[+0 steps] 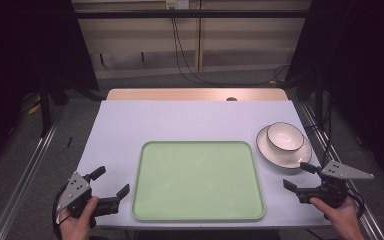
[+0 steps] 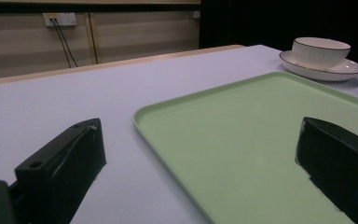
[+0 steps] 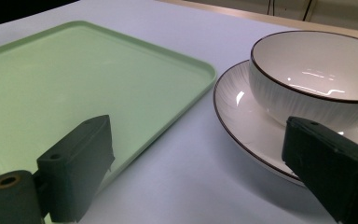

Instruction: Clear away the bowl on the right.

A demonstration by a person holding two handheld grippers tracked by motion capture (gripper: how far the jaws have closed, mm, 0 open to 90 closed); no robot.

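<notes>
Both grippers idle at the near table edge, flanking a bare tray.

Left gripper (image 1: 111, 182): black jaws spread wide, holding nothing, near the tray's left rim. Green tray (image 1: 198, 148): smooth, matte, rounded corners, centred on the pale lavender tabletop (image 1: 180, 117). White ribbed bowl (image 1: 284, 136), dark-rimmed, sits on a matching glossy plate (image 1: 265, 147) just right of the tray. Right gripper (image 1: 298, 176): jaws wide apart, empty, near the plate. Surroundings dark; wall cables indistinct.
</notes>
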